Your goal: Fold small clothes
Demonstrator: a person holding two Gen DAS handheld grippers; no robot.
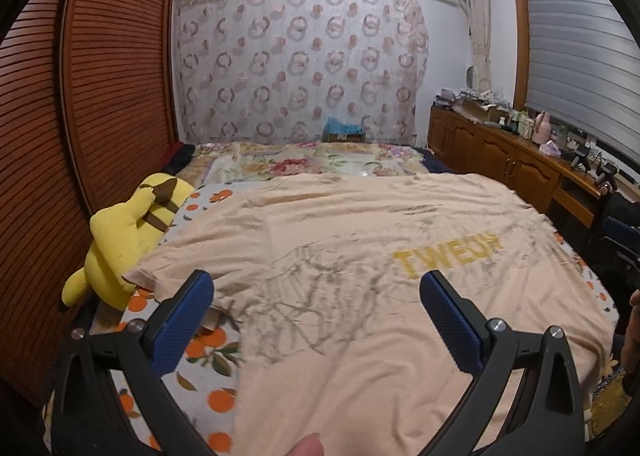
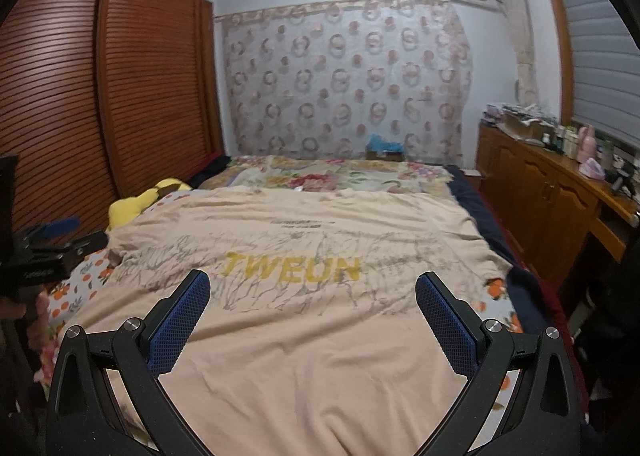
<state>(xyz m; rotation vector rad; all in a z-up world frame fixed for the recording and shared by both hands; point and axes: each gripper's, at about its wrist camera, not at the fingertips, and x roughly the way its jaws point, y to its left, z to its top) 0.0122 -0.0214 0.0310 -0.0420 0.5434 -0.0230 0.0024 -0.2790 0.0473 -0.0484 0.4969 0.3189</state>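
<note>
A peach T-shirt (image 1: pixel 360 256) with yellow lettering and grey line print lies spread flat on the bed; it also shows in the right wrist view (image 2: pixel 304 316). My left gripper (image 1: pixel 316 284) is open and empty, hovering above the shirt's left part near the sleeve (image 1: pixel 152 276). My right gripper (image 2: pixel 312 284) is open and empty, hovering above the shirt's lower middle. The left gripper also shows at the left edge of the right wrist view (image 2: pixel 52 236).
A yellow plush toy (image 1: pixel 120 244) lies at the bed's left edge beside the louvred wardrobe (image 1: pixel 80 116). An orange-print sheet (image 1: pixel 200 356) covers the bed, with a floral blanket (image 1: pixel 300 162) beyond. A wooden cabinet (image 1: pixel 500 160) with clutter stands on the right.
</note>
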